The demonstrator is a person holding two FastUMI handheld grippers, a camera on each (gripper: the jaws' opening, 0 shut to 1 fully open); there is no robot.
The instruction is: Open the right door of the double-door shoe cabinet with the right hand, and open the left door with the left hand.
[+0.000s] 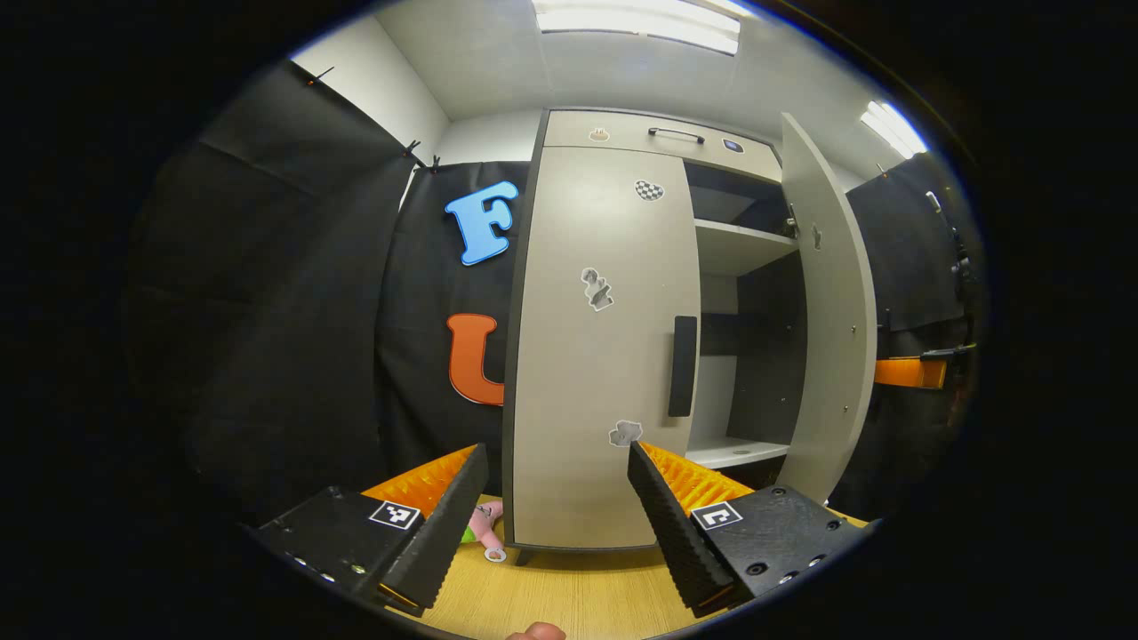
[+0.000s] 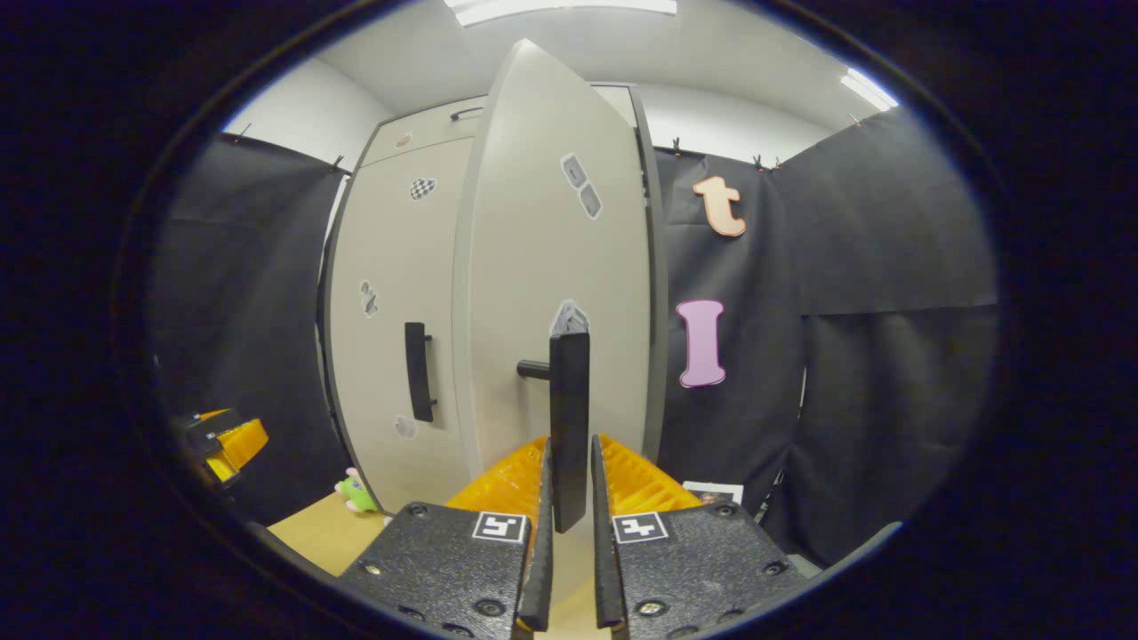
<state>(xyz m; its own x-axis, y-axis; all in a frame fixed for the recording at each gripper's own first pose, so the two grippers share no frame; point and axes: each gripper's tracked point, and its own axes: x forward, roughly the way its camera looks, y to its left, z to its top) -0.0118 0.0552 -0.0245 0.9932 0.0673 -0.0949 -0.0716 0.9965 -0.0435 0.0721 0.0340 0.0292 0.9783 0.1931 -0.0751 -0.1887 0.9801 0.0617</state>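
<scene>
Left gripper (image 1: 558, 498) jaws wide apart; right gripper (image 2: 570, 498) jaws nearly closed, pinching a handle (image 2: 569, 427)

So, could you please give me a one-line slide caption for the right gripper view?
Right claw closed on the right door's handle, door swung open; left door shut.

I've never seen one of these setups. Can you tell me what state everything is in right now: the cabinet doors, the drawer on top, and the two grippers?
Right door: swung open, shelves visible behind it.
Left door: closed.
Right door handle: between the right gripper's fingers.
Left door handle: untouched.
Top drawer: closed.
Right gripper: shut on the right door handle.
Left gripper: open, holding nothing, facing the left door.
</scene>
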